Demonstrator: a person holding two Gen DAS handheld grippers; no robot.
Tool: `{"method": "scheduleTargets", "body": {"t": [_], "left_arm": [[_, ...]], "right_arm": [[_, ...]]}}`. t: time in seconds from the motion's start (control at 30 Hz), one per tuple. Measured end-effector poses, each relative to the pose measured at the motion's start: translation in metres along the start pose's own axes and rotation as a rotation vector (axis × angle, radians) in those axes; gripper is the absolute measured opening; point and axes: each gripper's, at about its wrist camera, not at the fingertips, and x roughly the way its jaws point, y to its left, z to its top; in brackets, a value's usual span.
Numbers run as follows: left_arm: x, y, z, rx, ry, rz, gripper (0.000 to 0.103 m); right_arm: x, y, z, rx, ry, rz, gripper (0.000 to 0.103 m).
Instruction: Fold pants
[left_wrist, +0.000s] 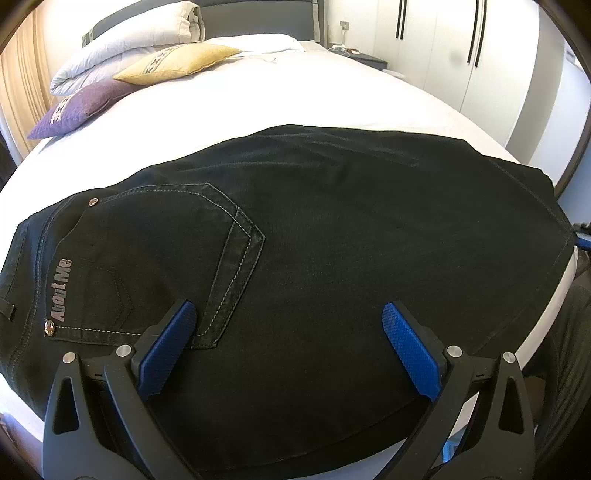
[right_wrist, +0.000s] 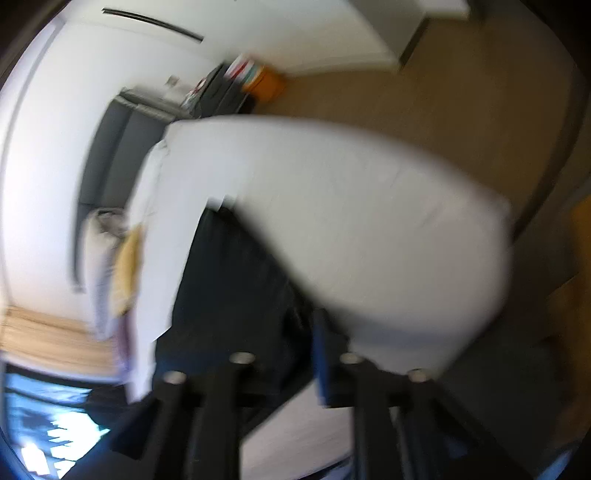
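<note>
Along the near edge of the bed (left_wrist: 258, 96), the black pants (left_wrist: 314, 229) are laid flat, seat pocket up, already doubled. The left gripper (left_wrist: 288, 314) is held wide open just above the cloth, gripping nothing. The right gripper (right_wrist: 280, 354) is blurred; whether it is open cannot be told. The overhanging end could be dragged off the edge if only the top layer is pinched.

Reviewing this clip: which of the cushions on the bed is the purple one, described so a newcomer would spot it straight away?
Start from the white bed and look to its far left, toward the headboard. Three pillows lie there in a row; the purple cushion is the one nearest the black pants, below the gold cushion and the white pillow. It alone is purple.
</note>
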Motion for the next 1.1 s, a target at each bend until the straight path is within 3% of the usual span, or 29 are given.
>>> {"method": "scheduleTargets", "body": {"t": [0.07, 0.17, 0.27, 0.37, 0.4, 0.47, 0.5, 0.53, 0.57, 0.67, 0.73, 0.8, 0.87, 0.93, 1.0, 1.03, 1.07, 1.1], "left_arm": [[0.0, 0.0, -0.001, -0.003, -0.008, 0.005, 0.103], [0.001, -0.001, -0.002, -0.005, -0.011, 0.015, 0.103], [0.002, -0.003, 0.001, -0.006, -0.004, 0.016, 0.103], [0.002, -0.005, 0.003, -0.006, 0.003, 0.02, 0.103], [0.002, -0.006, 0.004, -0.005, 0.004, 0.021, 0.103], [0.002, -0.007, 0.005, -0.004, 0.005, 0.022, 0.103], [0.004, -0.007, 0.006, -0.004, 0.006, 0.022, 0.103], [0.004, -0.007, 0.007, -0.003, 0.005, 0.018, 0.103], [0.003, -0.006, 0.007, -0.003, 0.004, 0.014, 0.103], [0.0, 0.0, 0.008, -0.018, -0.003, -0.007, 0.103], [-0.013, 0.003, 0.012, -0.051, -0.041, -0.028, 0.103], [-0.027, 0.006, 0.017, -0.069, -0.106, -0.031, 0.103], [-0.037, 0.008, 0.025, -0.066, -0.152, -0.025, 0.103], [-0.033, 0.014, 0.03, -0.058, -0.142, -0.015, 0.103], [-0.021, 0.03, 0.028, -0.076, -0.102, 0.002, 0.103], [-0.012, 0.041, 0.024, -0.095, -0.061, 0.013, 0.102], [-0.007, 0.054, 0.018, -0.115, -0.035, 0.004, 0.102], [-0.013, 0.063, 0.012, -0.111, -0.058, -0.024, 0.102]], "right_arm": [[-0.028, 0.009, 0.01, -0.025, -0.117, -0.102, 0.05], [-0.035, 0.053, 0.014, -0.158, -0.126, 0.021, 0.05], [0.012, 0.118, -0.006, -0.339, 0.086, 0.246, 0.05], [0.071, 0.162, -0.034, -0.442, 0.254, 0.383, 0.05], [0.093, 0.168, -0.039, -0.449, 0.31, 0.409, 0.05], [0.131, 0.163, -0.037, -0.433, 0.349, 0.341, 0.049], [0.147, 0.15, -0.027, -0.396, 0.334, 0.293, 0.024], [0.155, 0.136, -0.016, -0.335, 0.324, 0.308, 0.006], [0.158, 0.115, 0.001, -0.255, 0.295, 0.298, 0.0], [0.127, 0.068, 0.032, -0.077, 0.135, 0.252, 0.0], [0.098, 0.071, 0.025, -0.125, 0.069, 0.198, 0.01], [0.081, 0.088, 0.001, -0.183, 0.079, 0.222, 0.052], [0.07, 0.113, -0.039, -0.25, 0.138, 0.36, 0.056], [0.079, 0.137, -0.085, -0.325, 0.283, 0.473, 0.057], [0.098, 0.142, -0.112, -0.36, 0.384, 0.45, 0.056], [0.107, 0.135, -0.118, -0.361, 0.399, 0.399, 0.051], [0.111, 0.126, -0.116, -0.343, 0.394, 0.397, 0.029], [0.113, 0.113, -0.107, -0.308, 0.383, 0.394, 0.007]]}}
